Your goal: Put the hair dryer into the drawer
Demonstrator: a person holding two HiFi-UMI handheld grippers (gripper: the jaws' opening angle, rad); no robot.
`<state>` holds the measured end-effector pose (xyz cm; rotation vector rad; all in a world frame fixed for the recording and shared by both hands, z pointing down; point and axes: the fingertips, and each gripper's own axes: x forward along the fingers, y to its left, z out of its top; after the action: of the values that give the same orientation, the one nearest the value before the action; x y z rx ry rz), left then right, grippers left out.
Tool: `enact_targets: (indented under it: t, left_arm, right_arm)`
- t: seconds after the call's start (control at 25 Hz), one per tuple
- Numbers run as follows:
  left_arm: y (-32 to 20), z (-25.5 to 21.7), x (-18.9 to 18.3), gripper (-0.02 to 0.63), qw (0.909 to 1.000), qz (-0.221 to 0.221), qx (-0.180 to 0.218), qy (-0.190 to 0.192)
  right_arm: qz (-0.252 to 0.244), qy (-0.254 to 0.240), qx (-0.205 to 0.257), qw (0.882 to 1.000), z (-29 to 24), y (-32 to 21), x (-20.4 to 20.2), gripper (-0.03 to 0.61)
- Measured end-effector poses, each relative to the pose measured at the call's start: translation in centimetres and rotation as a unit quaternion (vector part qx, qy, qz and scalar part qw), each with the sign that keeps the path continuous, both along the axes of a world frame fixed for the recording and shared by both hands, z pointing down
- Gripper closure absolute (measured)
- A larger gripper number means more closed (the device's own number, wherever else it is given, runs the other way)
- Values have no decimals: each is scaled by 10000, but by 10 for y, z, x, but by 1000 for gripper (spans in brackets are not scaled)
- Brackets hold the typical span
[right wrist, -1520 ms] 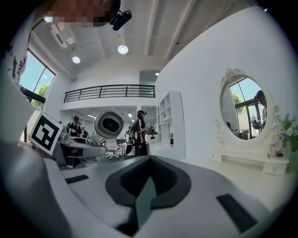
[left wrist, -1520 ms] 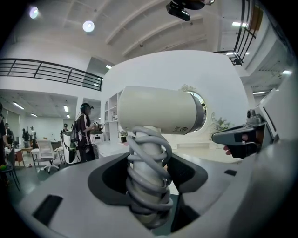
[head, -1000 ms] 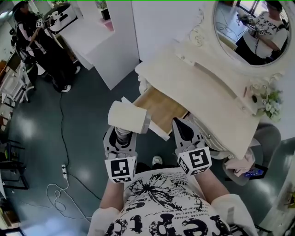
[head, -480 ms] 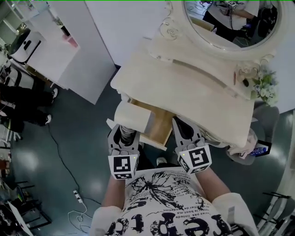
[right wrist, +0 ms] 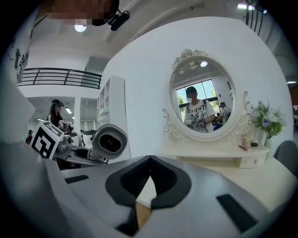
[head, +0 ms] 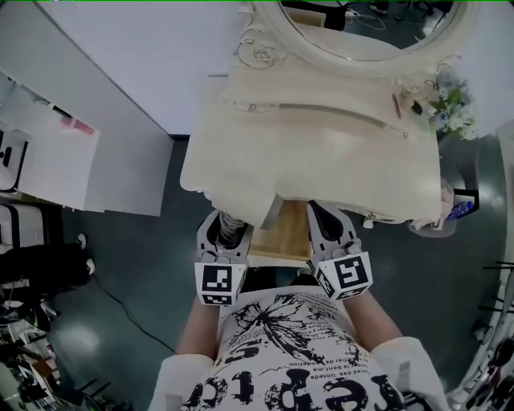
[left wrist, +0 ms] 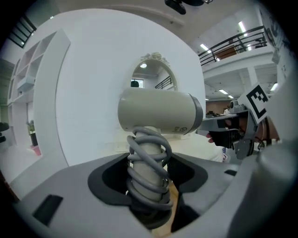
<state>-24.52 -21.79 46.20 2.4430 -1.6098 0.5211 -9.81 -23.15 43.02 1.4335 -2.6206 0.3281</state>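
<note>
Count: you hold two hand-held grippers, each with one marker cube. There is one hair dryer, one open drawer, one counter, one mirror and one bunch of flowers.

Left hand-held gripper [left wrist: 148, 186]: your jaws are clamped on the hair dryer's handle, low down, with the barrel standing above them.

Hair dryer [left wrist: 158, 113]: a cream, barrel-shaped plastic hair dryer with a grey band at one end. Its grey cord is coiled several times round the upright handle, and its barrel lies level. In the head view it sits at the left front corner of the open drawer, against the counter's front edge.

Writing: there is a small round mark and a line of print on the barrel near the grey band, too small to read. Each cube carries a black-and-white square pattern.

Drawer [head: 293, 241]: a pale wooden drawer, pulled out from under the counter between your two grippers.

Right hand-held gripper [right wrist: 148, 179]: your jaws meet at the tips, with nothing between them.

Counter [head: 321, 160]: a cream, carved dressing counter.

Mirror [head: 369, 24]: oval with a scrolled cream frame, at the back.

Flowers [head: 446, 108]: a small bunch at the far right.
</note>
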Motion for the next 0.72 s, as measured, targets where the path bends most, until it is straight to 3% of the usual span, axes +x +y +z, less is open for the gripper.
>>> enact_targets:
  t: [0.2,0.4,0.56,0.72]
  left_arm:
    - [-16,32,-1,357,9956,892,-220,-166]
    - [-23,75,12,357,9809,1832,-484,-433]
    - [-15,115,29,357,9547,2760,-771,-806]
    - [1,149,47,357,9183,3646,-981,-1187]
  right_arm:
    - [466,13,-93,9989,17,-4,-4,566]
    - [886,54,-226,9958,39,-1,-1,566]
    - [1106,54,-290,9934,55,6,4,566]
    - [1401,127,-451,9890,69,17,17,566]
